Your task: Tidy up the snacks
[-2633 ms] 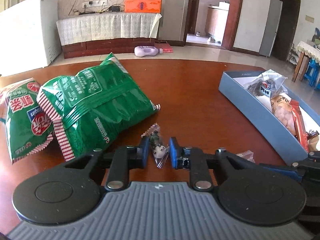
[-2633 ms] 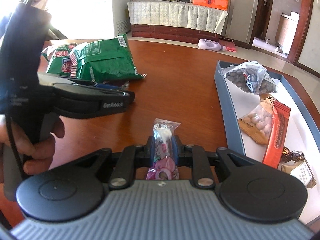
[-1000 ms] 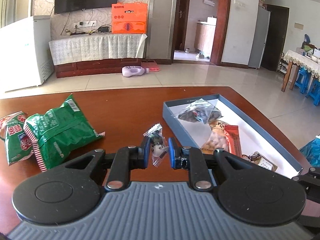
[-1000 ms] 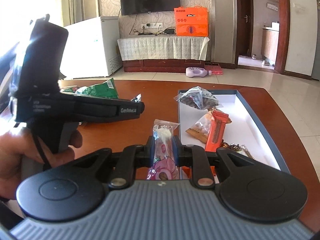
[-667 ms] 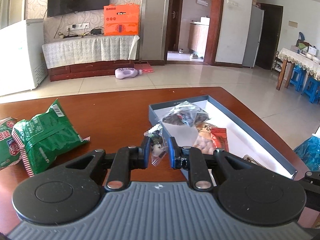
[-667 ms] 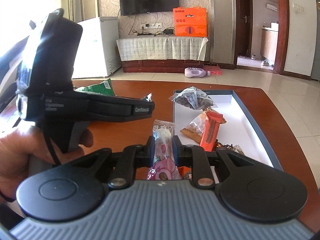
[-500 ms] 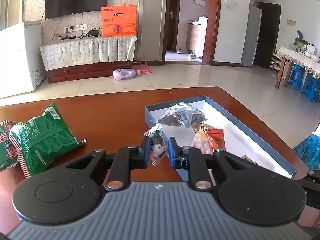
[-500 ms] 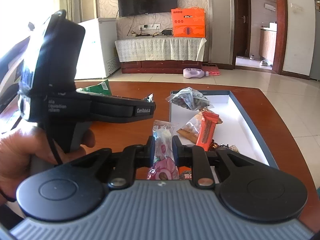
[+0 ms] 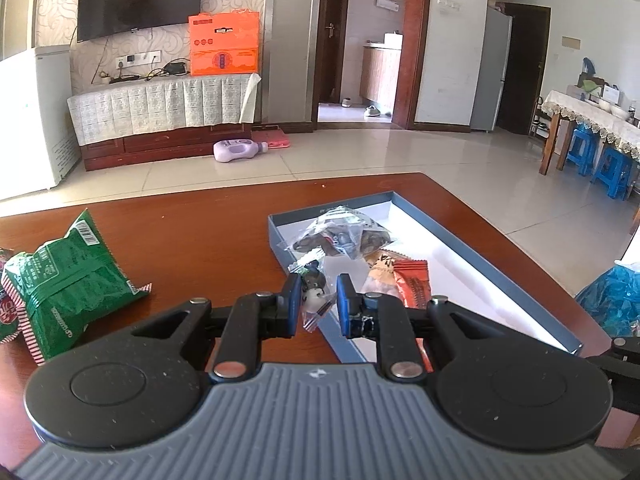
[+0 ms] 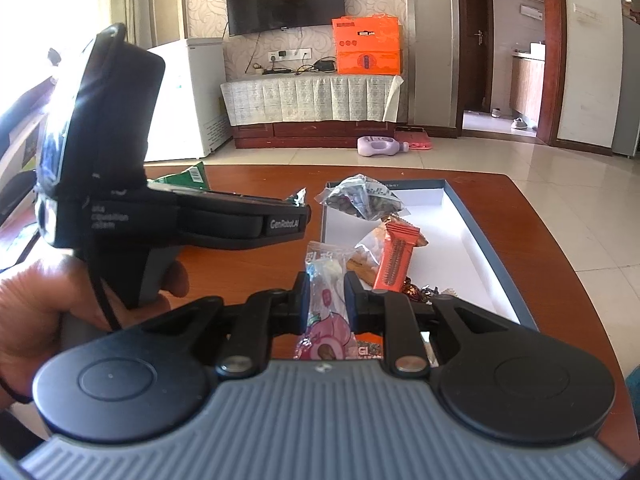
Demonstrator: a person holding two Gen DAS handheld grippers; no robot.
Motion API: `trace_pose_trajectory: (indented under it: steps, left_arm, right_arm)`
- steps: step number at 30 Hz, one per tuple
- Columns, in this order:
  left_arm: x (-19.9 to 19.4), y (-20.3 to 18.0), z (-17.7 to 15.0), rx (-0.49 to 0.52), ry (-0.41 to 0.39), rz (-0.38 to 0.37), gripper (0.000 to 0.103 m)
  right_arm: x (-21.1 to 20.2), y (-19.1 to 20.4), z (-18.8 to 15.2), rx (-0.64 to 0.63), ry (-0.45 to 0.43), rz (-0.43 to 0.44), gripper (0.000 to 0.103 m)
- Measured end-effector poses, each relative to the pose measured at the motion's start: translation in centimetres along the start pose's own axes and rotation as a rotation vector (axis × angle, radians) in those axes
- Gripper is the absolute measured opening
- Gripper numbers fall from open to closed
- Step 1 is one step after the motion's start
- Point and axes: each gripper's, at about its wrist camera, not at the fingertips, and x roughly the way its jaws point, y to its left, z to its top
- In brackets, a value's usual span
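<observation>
My left gripper (image 9: pixel 317 299) is shut on a small clear candy packet (image 9: pixel 314 292) and holds it above the near left wall of the blue box (image 9: pixel 460 236). My right gripper (image 10: pixel 325 295) is shut on a pink candy packet (image 10: pixel 326 308) over the box's near end (image 10: pixel 472 240). The box holds a clear bag of dark snacks (image 9: pixel 344 236), a peanut bag (image 10: pixel 366 256) and an orange bar (image 10: pixel 396 258). The left gripper's body (image 10: pixel 160 216) shows at the left of the right wrist view, with the candy tip at its front.
Two green snack bags (image 9: pixel 68 280) lie on the brown table (image 9: pixel 208 232) at the left. A blue plastic bag (image 9: pixel 612 300) sits beyond the table's right edge. A few small wrapped candies (image 10: pixel 416 292) lie in the box's near end.
Both grippers have risen and swung right from the green bags toward the box, each still holding its candy. The box now lies directly ahead of both.
</observation>
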Motion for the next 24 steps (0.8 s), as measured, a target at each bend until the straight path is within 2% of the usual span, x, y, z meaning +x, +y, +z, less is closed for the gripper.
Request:
trace_pose_trajectory:
  steps: [24]
  left_arm:
    - [3.1,-3.5,0.9,-0.002,-0.001,-0.074,0.023]
  right_arm:
    - [-0.8,-2.6,-0.2,0.034,0.018,-0.050,0.021]
